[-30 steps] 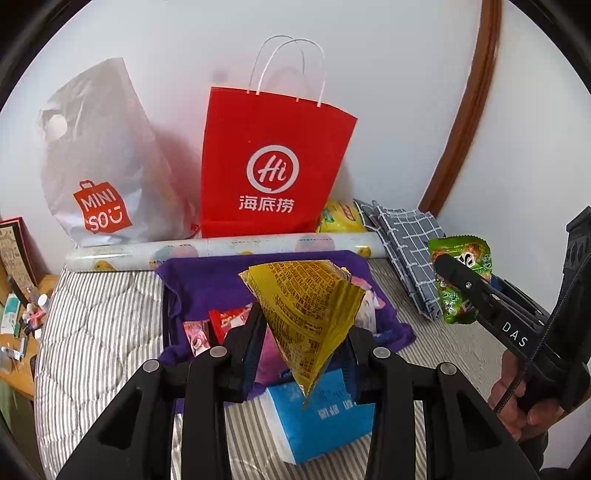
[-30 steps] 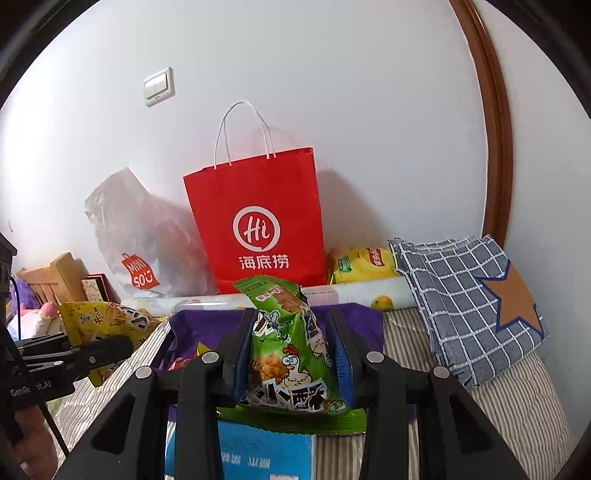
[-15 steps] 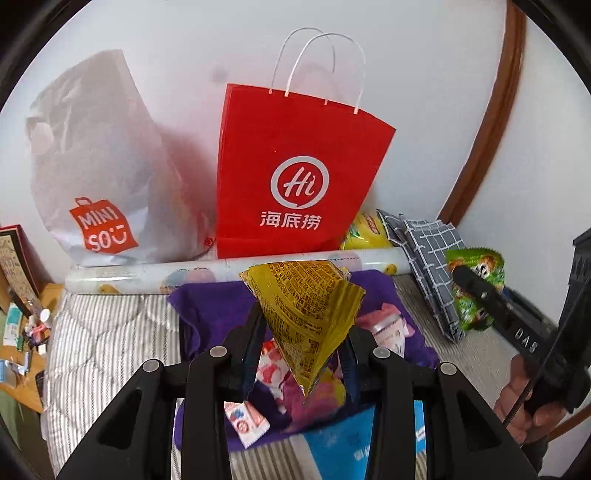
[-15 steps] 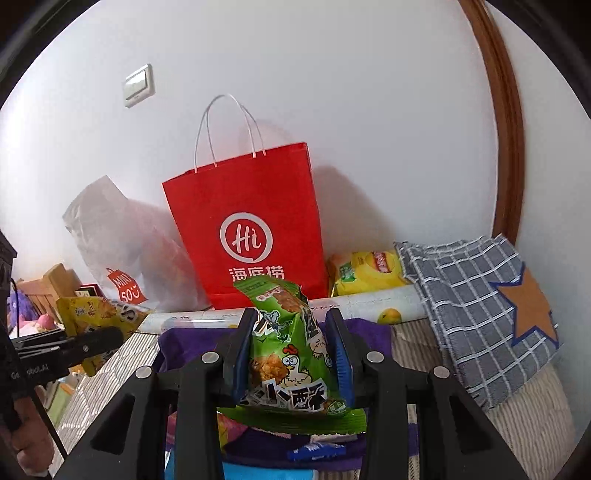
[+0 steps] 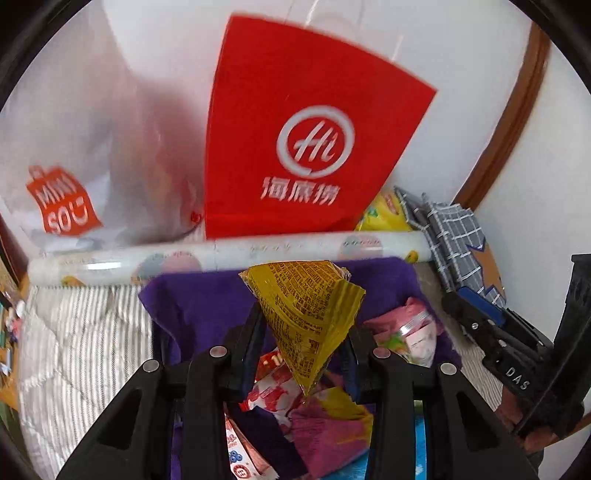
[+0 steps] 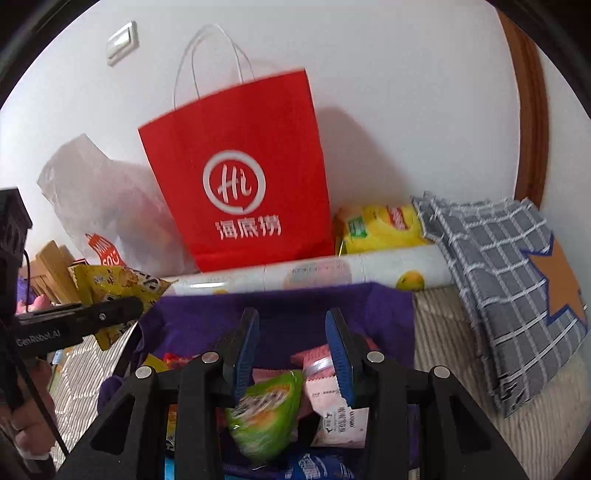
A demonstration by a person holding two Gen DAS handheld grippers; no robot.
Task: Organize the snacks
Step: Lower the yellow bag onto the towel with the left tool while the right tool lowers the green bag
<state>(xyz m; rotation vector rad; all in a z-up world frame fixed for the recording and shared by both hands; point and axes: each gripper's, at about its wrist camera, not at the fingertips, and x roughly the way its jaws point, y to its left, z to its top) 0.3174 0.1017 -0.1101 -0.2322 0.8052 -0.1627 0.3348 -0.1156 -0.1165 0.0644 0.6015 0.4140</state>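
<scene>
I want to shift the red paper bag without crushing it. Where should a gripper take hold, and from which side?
Probably the white handles, coming down from above. The red paper bag stands upright against the wall, its loops rise free above the top edge, and its broad flat front looks too wide to pinch.

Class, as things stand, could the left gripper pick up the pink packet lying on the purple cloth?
Probably not yet: the left gripper has its fingers shut on the yellow packet, leaving no room between them. The pink packet itself lies uncovered.
</scene>
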